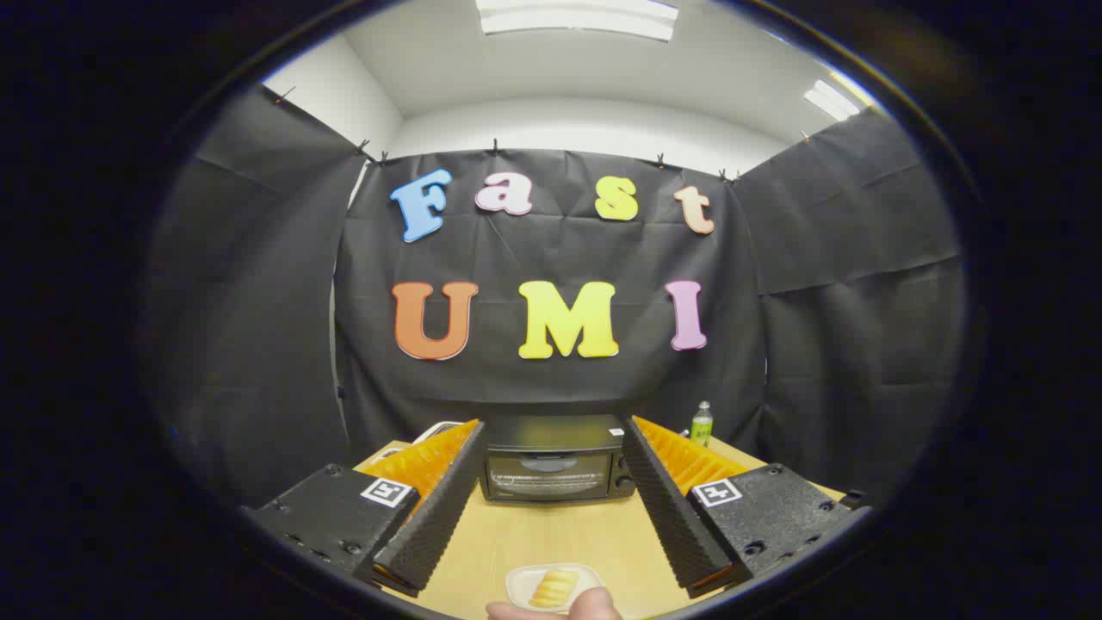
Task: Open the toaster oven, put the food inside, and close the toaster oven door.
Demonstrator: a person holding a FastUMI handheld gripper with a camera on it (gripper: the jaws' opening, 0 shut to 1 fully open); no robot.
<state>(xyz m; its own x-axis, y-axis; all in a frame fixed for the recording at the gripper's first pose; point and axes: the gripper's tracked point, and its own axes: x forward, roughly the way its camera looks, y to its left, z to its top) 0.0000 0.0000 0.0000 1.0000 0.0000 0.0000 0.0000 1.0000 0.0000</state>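
A black toaster oven (556,459) stands on the wooden table (551,538) beyond my fingers, its glass door shut. My gripper (551,430) is open, with the fingers spread wide, and the oven shows in the gap between them. Near the table's front edge, below and between the fingers, a small pale tray (553,585) holds a yellow ridged piece of food (553,587). A person's fingertips (564,607) touch the tray's near rim.
A small green bottle (702,423) stands at the back right of the table, beside the right finger. A pale flat object (435,430) peeks out behind the left finger. Black cloth walls close in the table at the back and sides.
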